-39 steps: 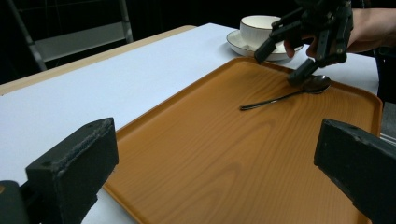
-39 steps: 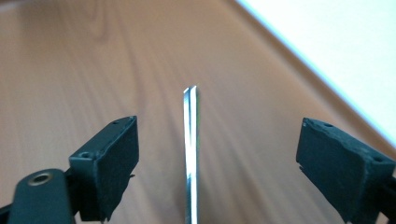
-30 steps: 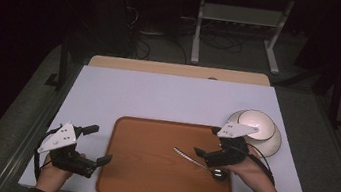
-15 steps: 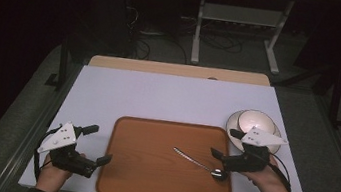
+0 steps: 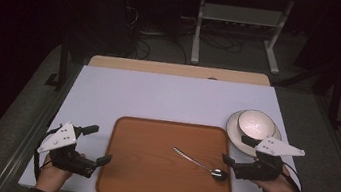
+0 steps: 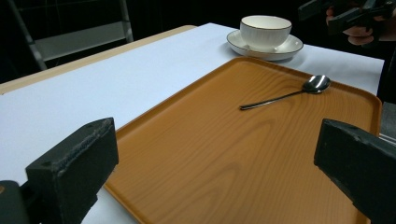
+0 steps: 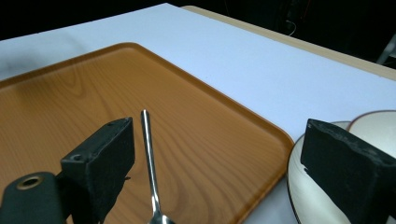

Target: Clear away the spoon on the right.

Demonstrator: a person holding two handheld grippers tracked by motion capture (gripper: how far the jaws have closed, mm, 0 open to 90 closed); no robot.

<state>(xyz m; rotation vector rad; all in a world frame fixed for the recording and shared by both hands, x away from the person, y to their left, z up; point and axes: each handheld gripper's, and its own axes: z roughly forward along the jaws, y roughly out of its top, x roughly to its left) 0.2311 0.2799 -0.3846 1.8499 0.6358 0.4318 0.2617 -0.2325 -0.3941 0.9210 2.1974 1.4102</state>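
A dark room surrounds a white worktop (image 5: 173,99), with a metal stand and cables on the floor beyond its far edge. A wood-grain tray (image 5: 147,173) lies flat on the near middle of the worktop. On the tray's right part rests a metal spoon (image 5: 199,163), lying flat, its handle pointing toward the tray's centre and its bowl near the right rim. In the left gripper view the spoon (image 6: 285,94) lies alone on the tray (image 6: 210,158), touching nothing else.

Just off the tray's right far corner sits a white bowl (image 5: 255,125) on a white saucer (image 5: 233,135), both on the bare worktop; the saucer's edge lies just beside the tray rim.

The right hand-held gripper (image 5: 241,154) is held just right of the tray, between spoon and saucer, its jaws spread wide and gripping nothing. In the right gripper view the spoon handle (image 7: 148,158) runs close beside one jaw, while the other jaw stands over the saucer (image 7: 299,186).

The left hand-held gripper (image 5: 96,143) sits at the tray's left edge, jaws likewise spread apart and empty.
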